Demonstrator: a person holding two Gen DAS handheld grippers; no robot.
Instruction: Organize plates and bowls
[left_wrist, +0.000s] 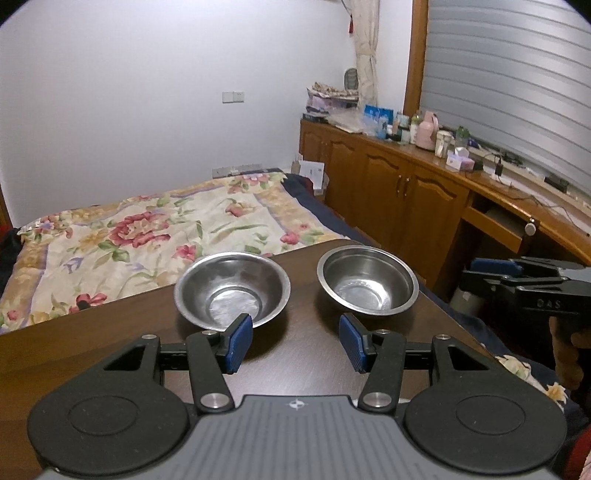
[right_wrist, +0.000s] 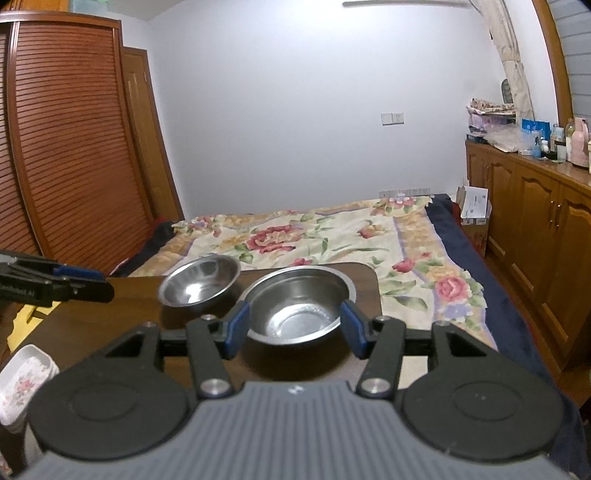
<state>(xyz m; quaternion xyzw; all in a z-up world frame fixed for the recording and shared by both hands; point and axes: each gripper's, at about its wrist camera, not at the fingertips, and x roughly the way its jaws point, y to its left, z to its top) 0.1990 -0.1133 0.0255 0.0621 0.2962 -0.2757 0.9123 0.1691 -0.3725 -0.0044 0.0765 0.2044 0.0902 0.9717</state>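
The bed (left_wrist: 147, 236) with its floral quilt lies just past the dark wooden desk (left_wrist: 110, 343). Two steel bowls stand apart near the desk's far edge: the left bowl (left_wrist: 232, 290) and the right bowl (left_wrist: 367, 280), at the far right corner. The left tool (left_wrist: 296, 341) is spread wide, empty. The right tool (right_wrist: 295, 328), spread too, flanks the right bowl; contact is unclear. A floral dish (right_wrist: 26, 380) is cut off at left.

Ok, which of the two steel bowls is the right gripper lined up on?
The bowl by the table's right corner: it sits between the open right gripper fingers. The other bowl lies further left, outside them.
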